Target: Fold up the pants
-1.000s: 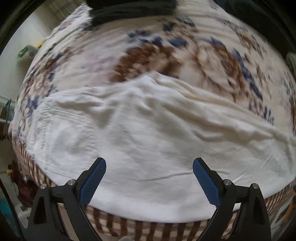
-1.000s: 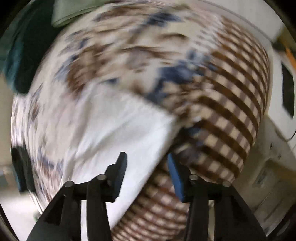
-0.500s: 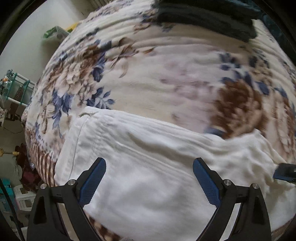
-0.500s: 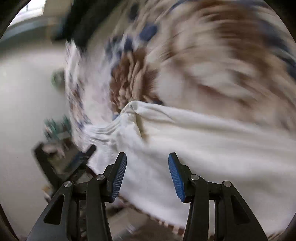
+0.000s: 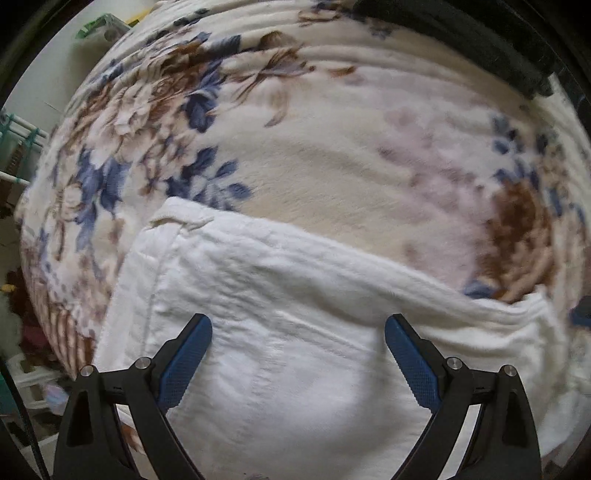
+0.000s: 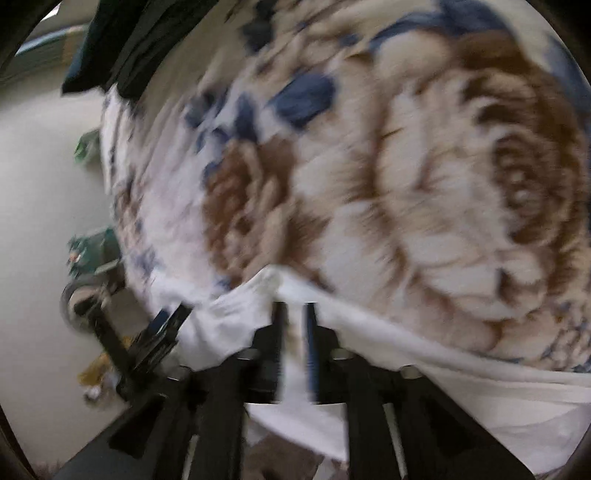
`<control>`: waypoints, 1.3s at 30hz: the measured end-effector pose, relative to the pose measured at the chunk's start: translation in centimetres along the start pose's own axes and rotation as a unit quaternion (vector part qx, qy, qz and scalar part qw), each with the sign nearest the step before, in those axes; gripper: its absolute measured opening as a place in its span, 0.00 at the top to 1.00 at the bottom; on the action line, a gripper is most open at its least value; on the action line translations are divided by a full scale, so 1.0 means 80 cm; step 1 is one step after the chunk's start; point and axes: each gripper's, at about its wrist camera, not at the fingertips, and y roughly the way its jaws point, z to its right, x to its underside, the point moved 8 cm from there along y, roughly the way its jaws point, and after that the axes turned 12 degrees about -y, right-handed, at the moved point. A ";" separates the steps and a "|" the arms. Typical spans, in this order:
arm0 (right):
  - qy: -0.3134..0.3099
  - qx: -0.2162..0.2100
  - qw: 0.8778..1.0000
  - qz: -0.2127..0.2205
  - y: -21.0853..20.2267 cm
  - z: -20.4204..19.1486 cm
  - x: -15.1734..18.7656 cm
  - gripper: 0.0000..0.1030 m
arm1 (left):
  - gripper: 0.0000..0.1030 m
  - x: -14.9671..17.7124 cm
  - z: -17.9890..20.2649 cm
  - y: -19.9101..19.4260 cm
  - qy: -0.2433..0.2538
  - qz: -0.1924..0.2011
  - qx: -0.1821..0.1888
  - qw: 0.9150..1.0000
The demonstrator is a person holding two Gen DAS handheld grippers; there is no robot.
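White pants (image 5: 295, 332) lie flat on a floral blanket (image 5: 332, 166) over the bed, near its front edge, waistband end to the left in the left wrist view. Left gripper (image 5: 298, 345) hovers just above the cloth, jaws wide, holding nothing. Right gripper (image 6: 293, 325) sits at the far end of the pants (image 6: 406, 354), jaws narrow with white cloth bunched around them; the view is motion-blurred, so it looks pinched on the hem but I can't be sure. The left gripper (image 6: 162, 332) shows at the left of the right wrist view.

Step in hand, as I read it: get both ends gripped for a fold. To do it well: lower the left jaws onto the waistband corner (image 5: 177, 218), catch all layers, then lift both ends level so the fabric doesn't drag or skew. Dark folded clothes (image 5: 461, 33) sit at the far side, well apart.
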 end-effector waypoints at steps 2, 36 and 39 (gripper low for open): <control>-0.017 -0.016 1.000 -0.014 0.012 -0.014 0.004 0.25 | 0.07 -0.003 0.010 -0.012 0.000 0.008 0.020 1.000; -0.179 0.262 0.943 -0.102 -0.022 0.060 0.077 0.97 | 0.03 -0.036 0.121 0.027 0.091 0.023 0.005 0.996; -0.137 0.250 0.957 -0.052 -0.057 0.076 0.073 0.98 | 0.03 -0.038 0.118 0.034 0.102 0.031 -0.008 0.994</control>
